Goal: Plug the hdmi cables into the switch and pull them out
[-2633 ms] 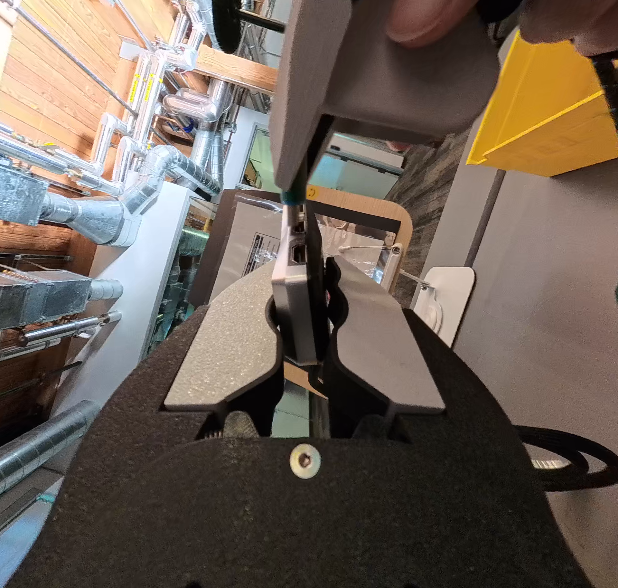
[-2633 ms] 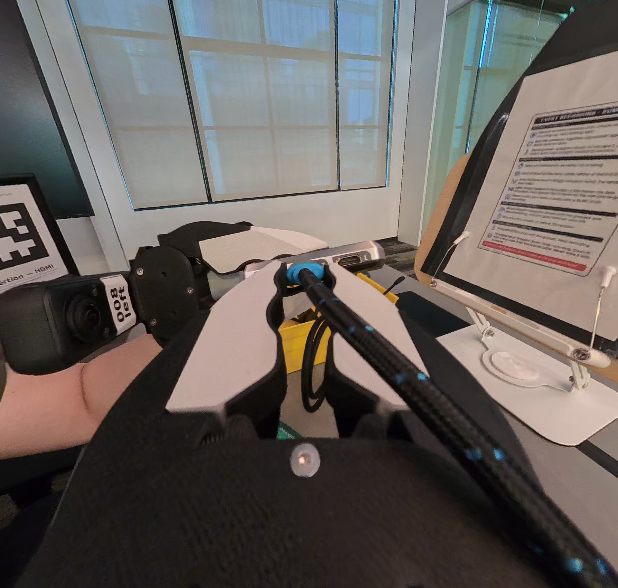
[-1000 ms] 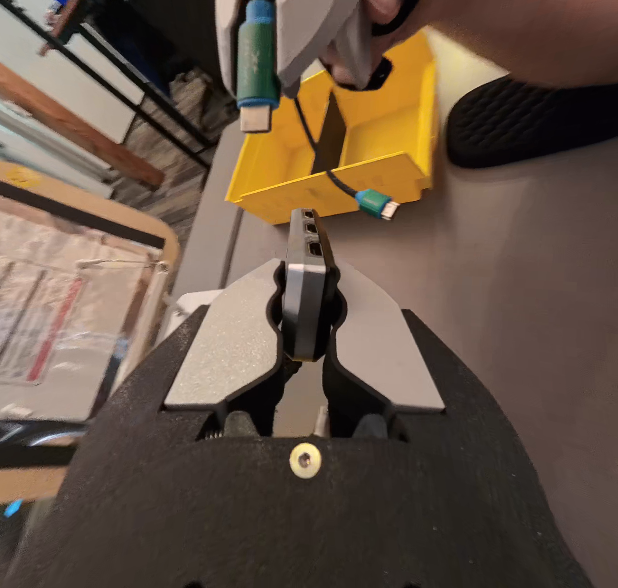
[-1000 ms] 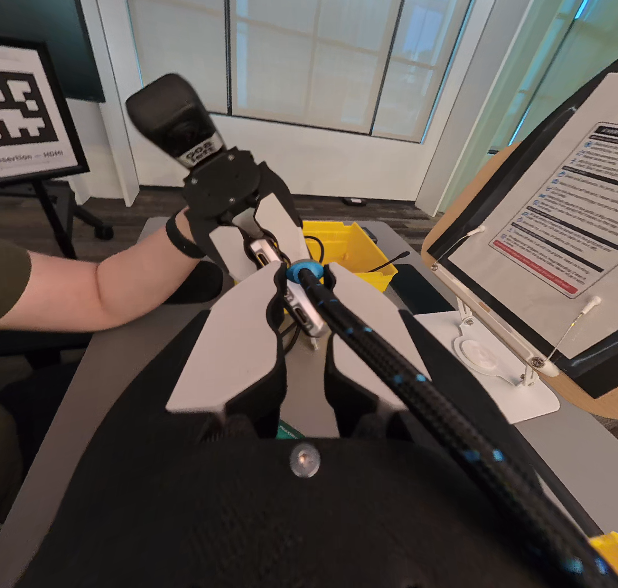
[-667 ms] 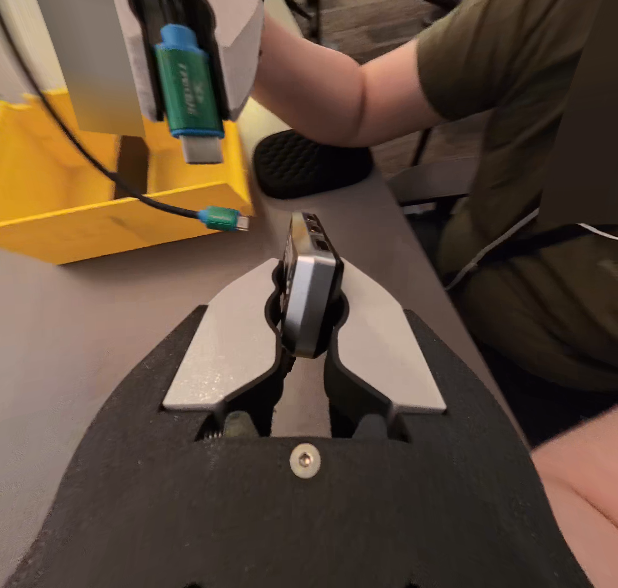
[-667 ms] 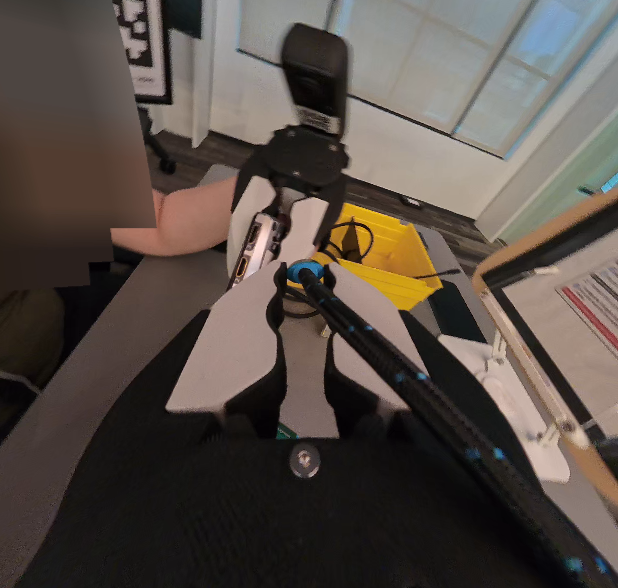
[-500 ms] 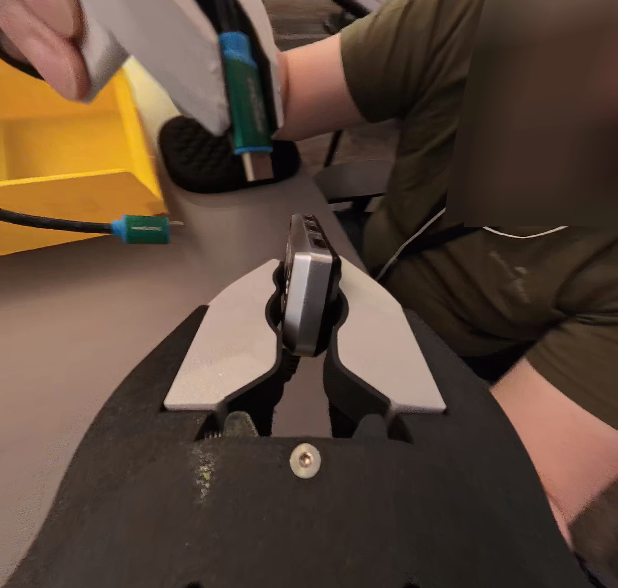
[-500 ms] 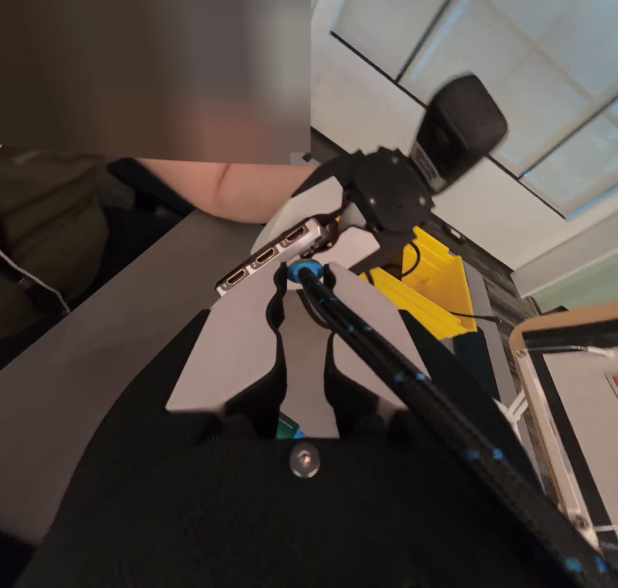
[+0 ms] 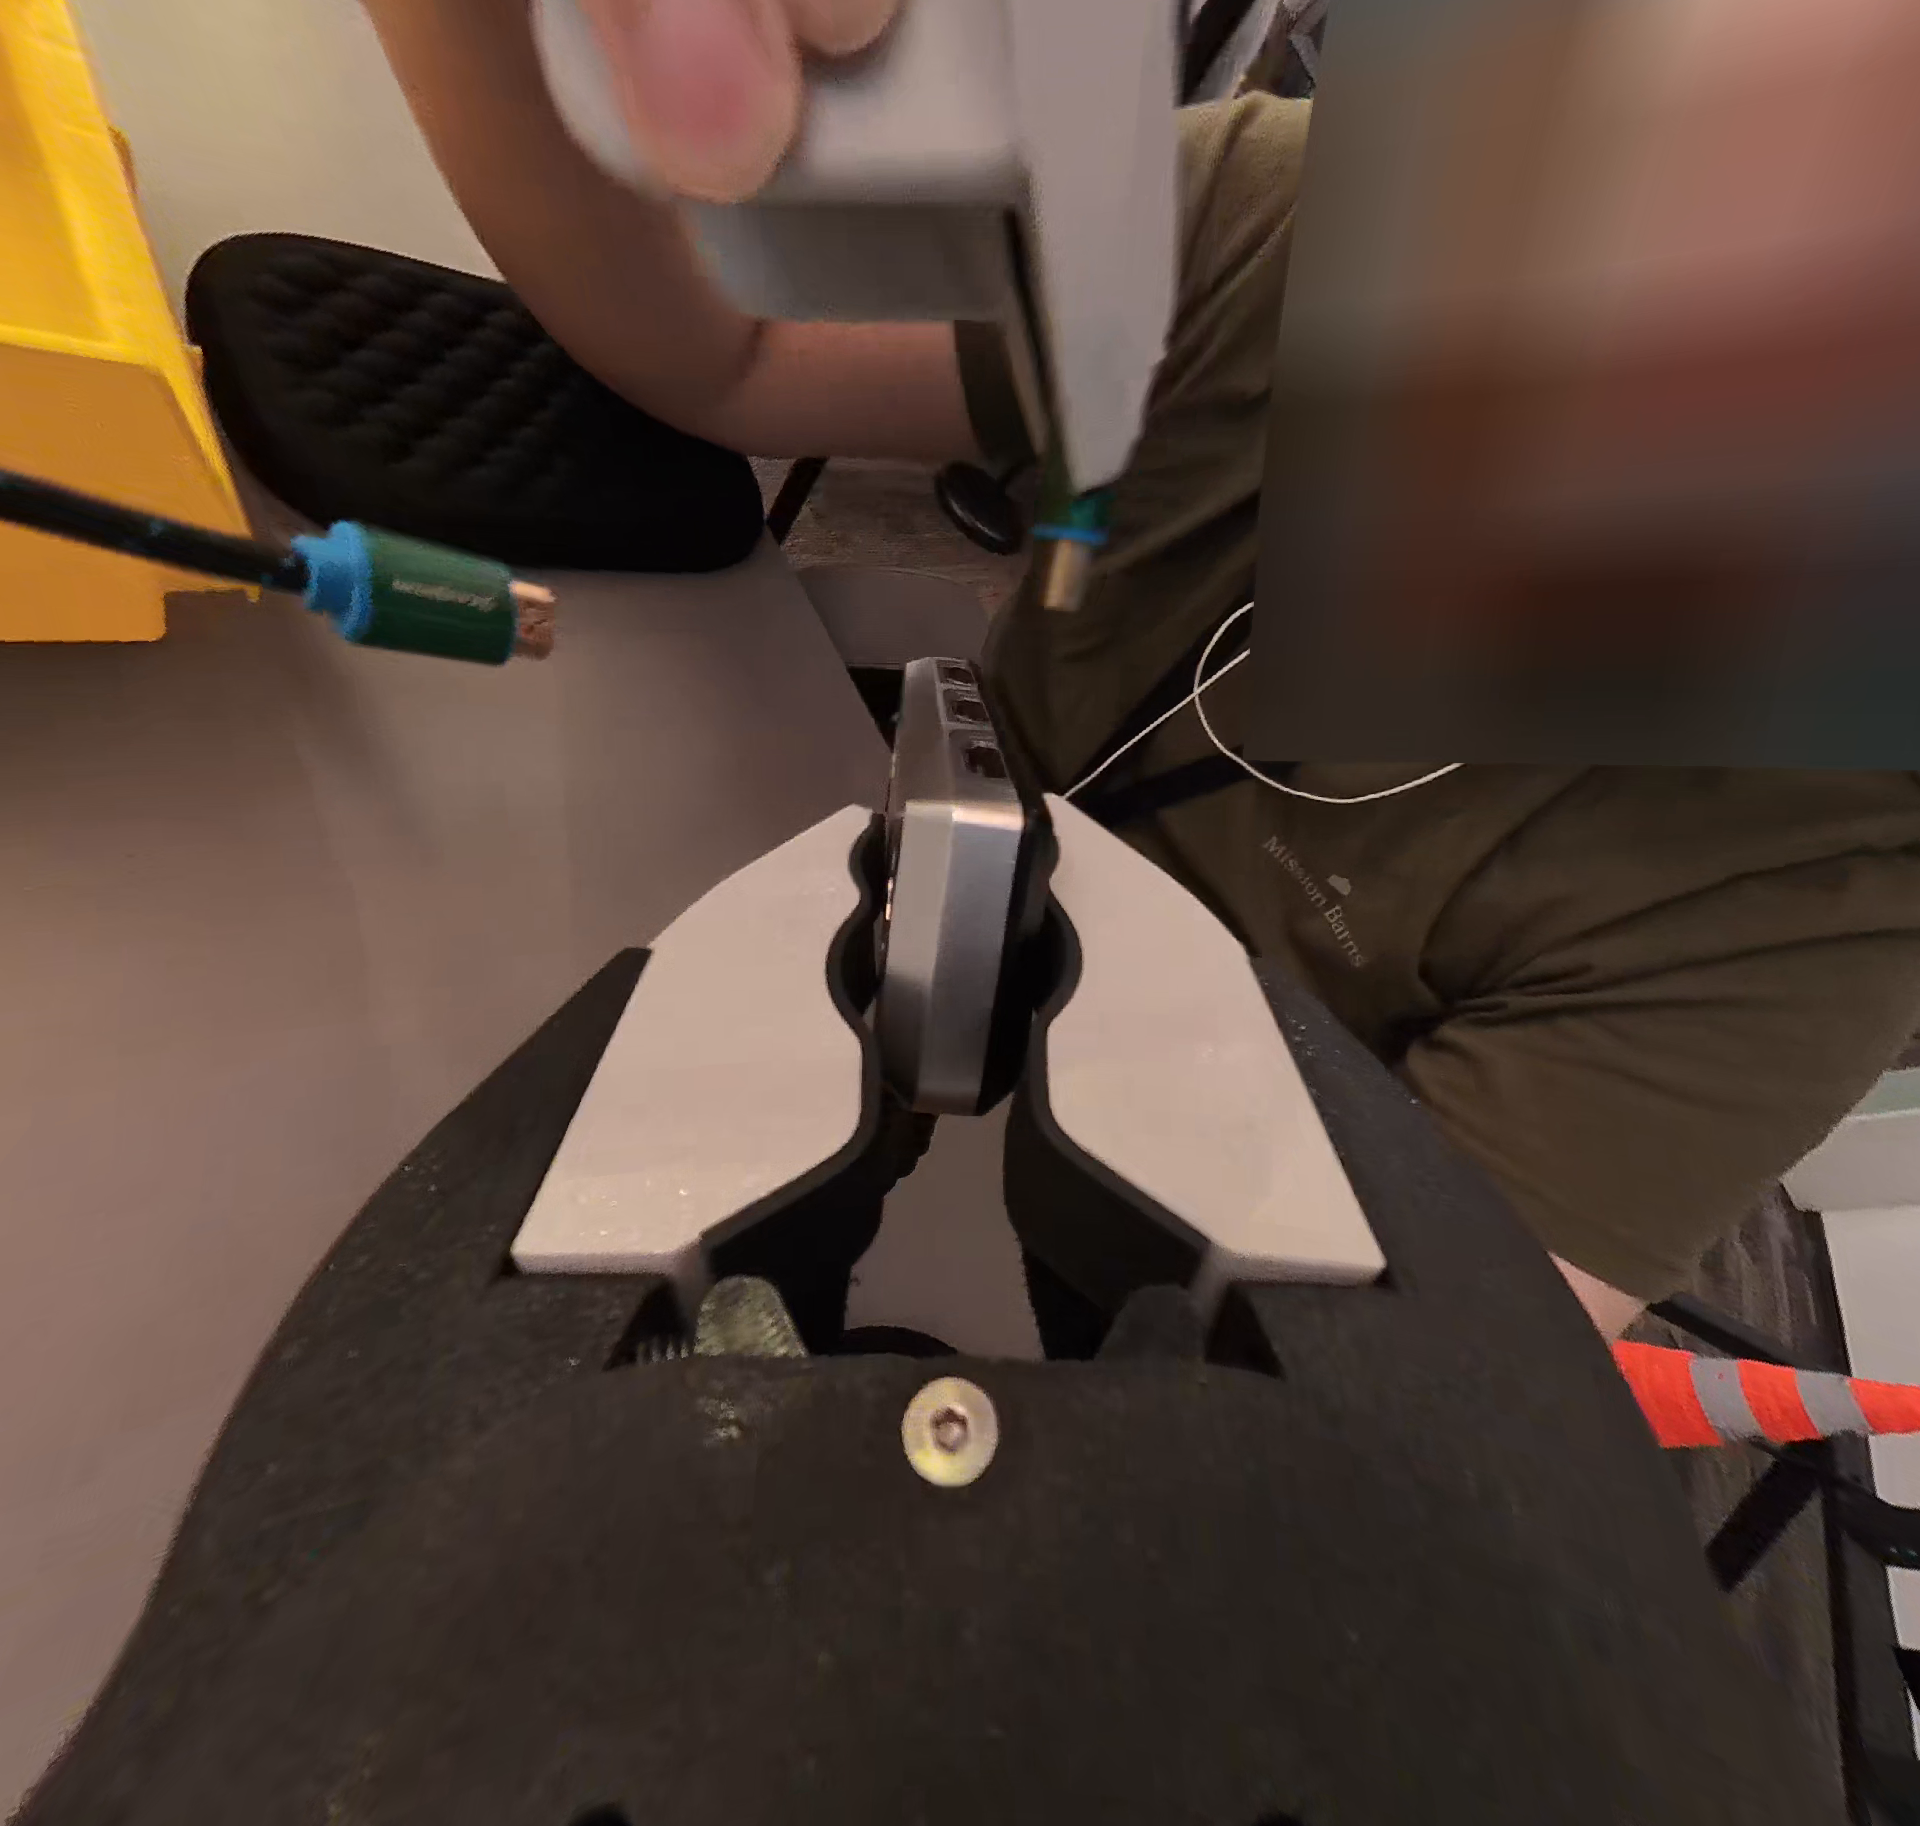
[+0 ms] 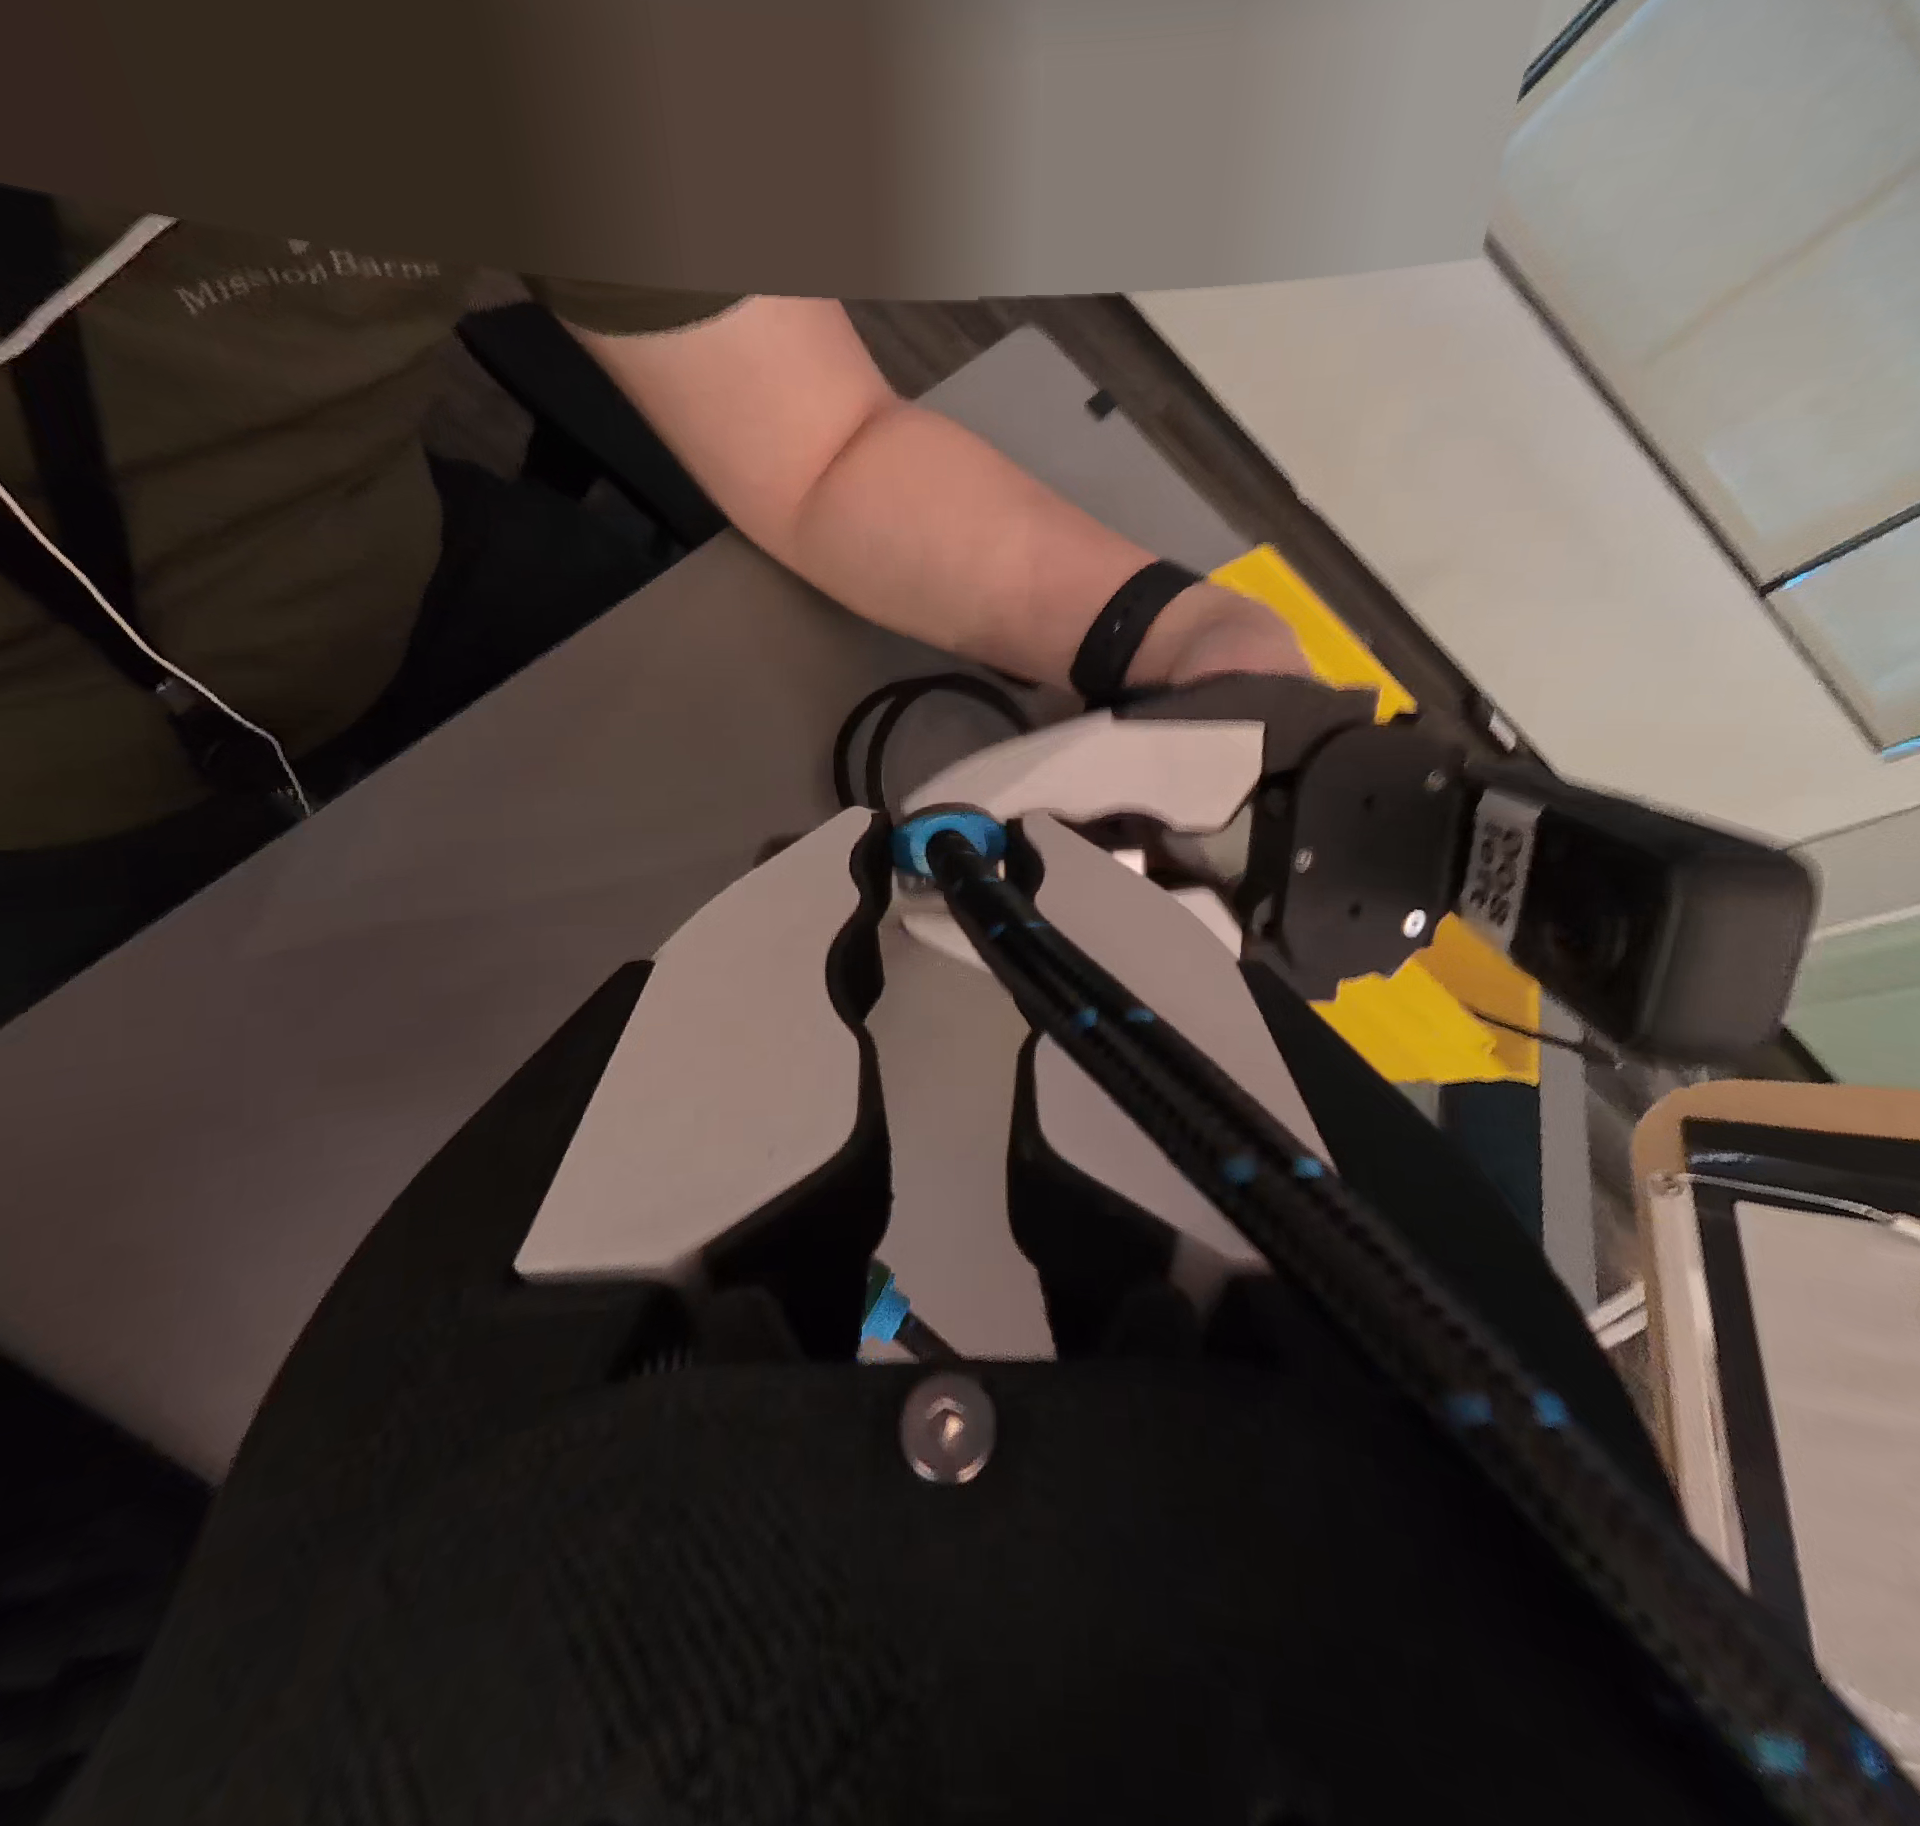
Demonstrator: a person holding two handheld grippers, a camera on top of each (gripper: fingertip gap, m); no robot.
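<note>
Your left gripper (image 9: 956,831) clamps the switch (image 9: 951,935) edgewise, ports facing outward; your right gripper (image 10: 940,841) pinches the HDMI plug (image 9: 1070,555) just beside them, lined up for insertion.

Left gripper (image 9: 956,903) jaws clamped on switch (image 9: 951,945), ports facing forward. Right gripper (image 10: 940,872) jaws pinching HDMI plug (image 9: 1070,555), tip just ahead of left jaws, not inserted.
</note>
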